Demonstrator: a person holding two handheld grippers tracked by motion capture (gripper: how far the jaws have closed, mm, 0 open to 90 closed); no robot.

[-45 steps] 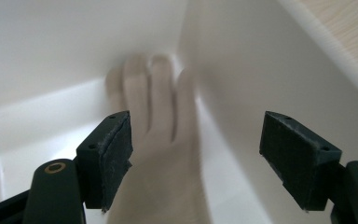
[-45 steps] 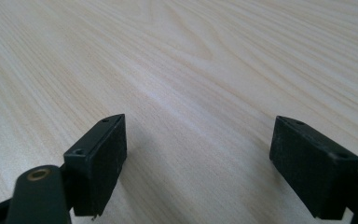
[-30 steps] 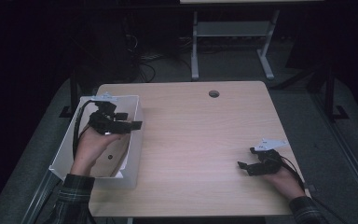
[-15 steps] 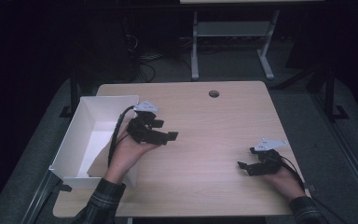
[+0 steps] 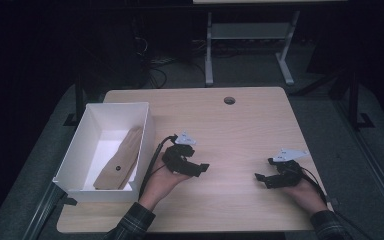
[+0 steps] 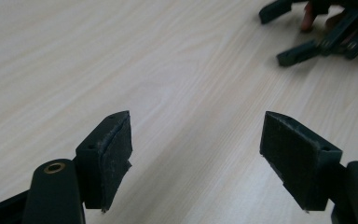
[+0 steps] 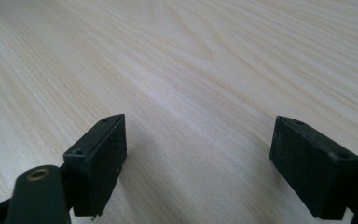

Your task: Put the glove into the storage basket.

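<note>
Cardboard — a flat brown cardboard piece (image 5: 119, 164) lies inside the white rectangular box (image 5: 75, 155) at the bench's (image 5: 240, 125) left edge, seemingly delivered; left gripper (image 5: 200, 169) and right gripper (image 5: 261, 178) rest wide and empty — little appears left.

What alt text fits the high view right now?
Two hands rest open tongs, the left tongs and right tongs, on a wooden table. A white box at the left edge holds a brown cloth item.
</note>
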